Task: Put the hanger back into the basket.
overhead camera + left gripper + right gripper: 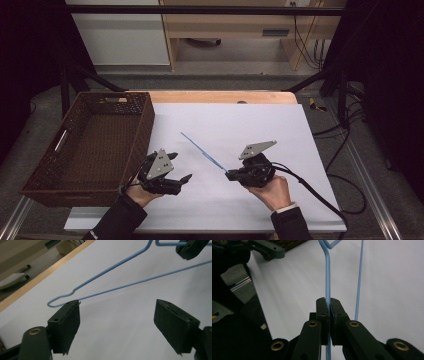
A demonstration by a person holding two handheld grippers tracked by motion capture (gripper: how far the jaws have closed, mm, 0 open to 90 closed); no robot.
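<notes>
High view: brown wicker basket (35,187) at table's left edge, nothing visible inside it, sits partly on the white sheet (250,125) covering the wooden table (220,96). Blue wire hanger (202,149) held off the sheet mid-table, slanting up-left from the right gripper (229,174), which pinches its near end. Left gripper (181,167) just beside the basket's right wall, jaws spread, holding nothing, apart from the hanger. Desk and cables beyond the table, not in the way. Left gripper view: its own jaws wide apart, nothing between them; hanger's (105,275) shoulder end sits just above the left pad (65,323), touching or not I cannot tell; other gripper's (191,248) tip clamps the wire top right. Right gripper view: jaws pressed together on one hanger (327,277) wire, second wire runs beside them free; left gripper (265,248) and basket corner (292,245) top left.
</notes>
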